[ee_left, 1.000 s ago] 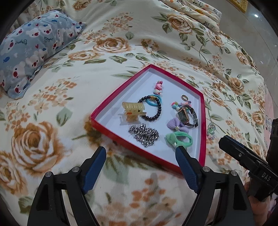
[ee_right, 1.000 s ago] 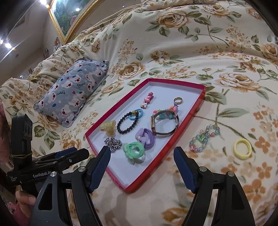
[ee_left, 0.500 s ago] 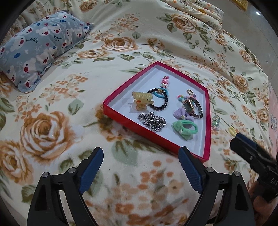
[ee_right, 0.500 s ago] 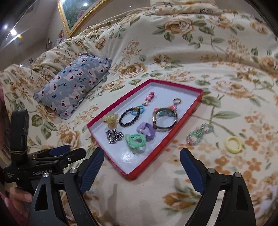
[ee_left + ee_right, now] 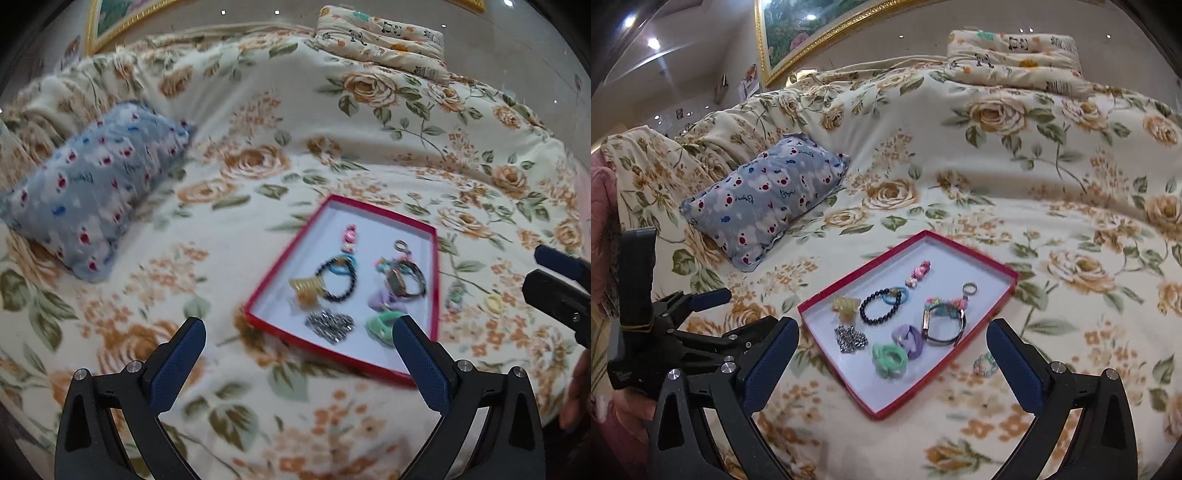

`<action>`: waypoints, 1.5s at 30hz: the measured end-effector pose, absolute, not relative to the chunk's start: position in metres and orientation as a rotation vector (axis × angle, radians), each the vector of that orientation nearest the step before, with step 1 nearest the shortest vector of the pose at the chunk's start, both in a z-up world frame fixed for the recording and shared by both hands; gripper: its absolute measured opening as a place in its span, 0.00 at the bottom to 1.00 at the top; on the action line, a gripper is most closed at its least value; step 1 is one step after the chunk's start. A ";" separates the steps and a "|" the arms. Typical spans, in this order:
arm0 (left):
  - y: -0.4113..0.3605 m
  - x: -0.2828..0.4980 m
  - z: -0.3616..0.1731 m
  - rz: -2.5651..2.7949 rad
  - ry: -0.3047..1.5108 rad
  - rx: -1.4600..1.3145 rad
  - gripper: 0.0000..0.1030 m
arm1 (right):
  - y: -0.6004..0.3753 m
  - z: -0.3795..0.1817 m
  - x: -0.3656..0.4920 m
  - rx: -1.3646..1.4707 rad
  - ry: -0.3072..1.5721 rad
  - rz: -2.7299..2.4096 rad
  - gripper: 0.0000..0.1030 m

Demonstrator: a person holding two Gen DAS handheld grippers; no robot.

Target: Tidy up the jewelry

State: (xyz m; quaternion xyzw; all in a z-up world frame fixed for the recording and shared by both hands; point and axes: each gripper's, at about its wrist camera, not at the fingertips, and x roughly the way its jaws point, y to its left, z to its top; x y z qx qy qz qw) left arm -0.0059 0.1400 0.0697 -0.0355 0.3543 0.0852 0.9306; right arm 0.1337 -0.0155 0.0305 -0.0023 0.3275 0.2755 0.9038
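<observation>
A red-rimmed tray (image 5: 436,280) (image 5: 1004,299) with a white floor lies on the floral bed. It holds a watch (image 5: 945,323), a black bead bracelet (image 5: 877,308), green (image 5: 889,360) and purple scrunchies, a silver chain, a yellow claw clip and small charms. A pastel bead bracelet (image 5: 455,295) (image 5: 984,363) and a yellow hair ring (image 5: 493,303) lie on the bedspread right of the tray. My left gripper (image 5: 299,349) is open and empty, held back from the tray's near edge. My right gripper (image 5: 892,352) is open and empty, also short of the tray.
A blue bear-print pillow (image 5: 92,184) (image 5: 764,199) lies left of the tray. A folded cream blanket (image 5: 1015,59) sits at the bed's far end. A gold-framed picture (image 5: 820,26) hangs behind. The bed edge drops off at the right.
Both grippers have pulled back and tilted up from the tray, so more of the bed and wall shows. Both stay open. The jewelry has not moved.
</observation>
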 end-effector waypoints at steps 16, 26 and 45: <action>0.129 -0.015 0.031 0.269 0.758 -0.110 0.99 | -0.019 -0.033 0.117 -0.005 0.713 0.493 0.99; 0.119 -0.024 0.025 0.252 0.743 -0.076 0.99 | -0.033 -0.044 0.117 0.025 0.724 0.470 0.99; 0.115 -0.029 0.022 0.255 0.745 -0.051 0.99 | -0.035 -0.044 0.112 0.021 0.723 0.466 0.99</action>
